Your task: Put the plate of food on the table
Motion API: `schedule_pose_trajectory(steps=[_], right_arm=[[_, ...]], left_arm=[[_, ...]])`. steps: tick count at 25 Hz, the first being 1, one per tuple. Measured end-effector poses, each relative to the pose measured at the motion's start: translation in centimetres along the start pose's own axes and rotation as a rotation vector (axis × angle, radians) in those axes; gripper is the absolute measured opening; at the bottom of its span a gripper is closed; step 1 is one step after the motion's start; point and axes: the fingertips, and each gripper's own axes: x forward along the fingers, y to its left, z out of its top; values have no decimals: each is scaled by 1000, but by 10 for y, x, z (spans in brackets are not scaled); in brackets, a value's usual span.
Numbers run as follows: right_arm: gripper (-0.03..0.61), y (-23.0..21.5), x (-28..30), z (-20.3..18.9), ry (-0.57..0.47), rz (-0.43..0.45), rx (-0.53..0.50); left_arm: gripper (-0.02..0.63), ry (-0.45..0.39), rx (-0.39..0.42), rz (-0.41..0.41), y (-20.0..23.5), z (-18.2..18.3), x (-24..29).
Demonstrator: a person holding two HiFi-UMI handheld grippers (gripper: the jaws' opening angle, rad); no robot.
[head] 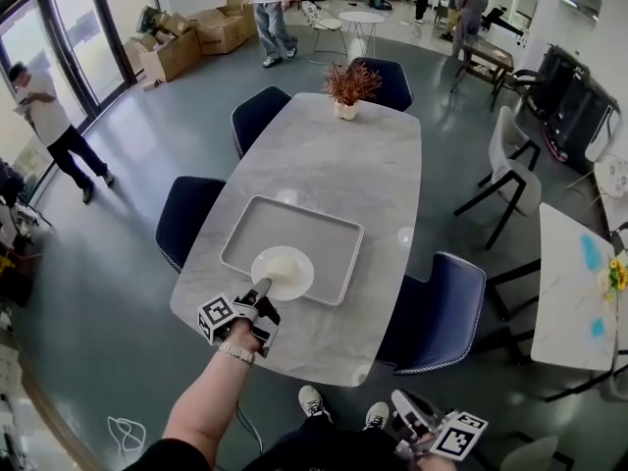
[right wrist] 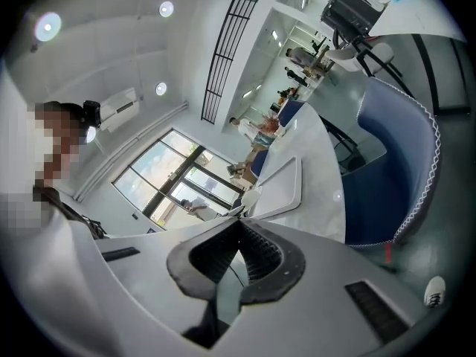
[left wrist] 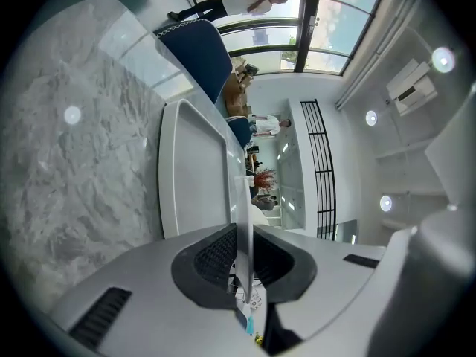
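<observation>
The left gripper (head: 263,287) pinches the rim of the white plate (head: 287,268) at the tray's (head: 294,226) near edge; the tray lies on the marble table (head: 343,155). The right gripper (head: 402,406) hangs low beside the table, jaws pressed together on nothing.

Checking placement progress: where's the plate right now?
Head view, lower centre: the plate is at the near edge of the tray on the marble table, its rim clamped in the left tool.

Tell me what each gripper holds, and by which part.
The left gripper is shut on the white plate, pinching its near rim. The right gripper holds nothing; its jaws are together.
</observation>
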Motion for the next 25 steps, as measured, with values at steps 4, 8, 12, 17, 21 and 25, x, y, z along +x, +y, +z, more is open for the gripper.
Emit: schedule_pose_trajectory(steps=[4, 8, 12, 17, 21, 25], right_arm=[[11, -3, -6, -3, -26, -32, 15], [11, -11, -13, -8, -46, -56, 52], [11, -17, -17, -10, -63, -72, 73], [11, -21, -22, -8, -95, -82, 89], [11, -25, -23, -7, -103, -96, 101], [11, -29, -29, -3, -111, -115, 66]], left_arm=[[37, -5, 0, 54, 12, 17, 28], [37, -18, -9, 89, 23, 29, 53], [38, -25, 4, 132, 30, 37, 77], [38, -28, 17, 185, 37, 41, 95], [38, -20, 33, 207, 38, 43, 106], [38, -12, 48, 222, 39, 44, 113]])
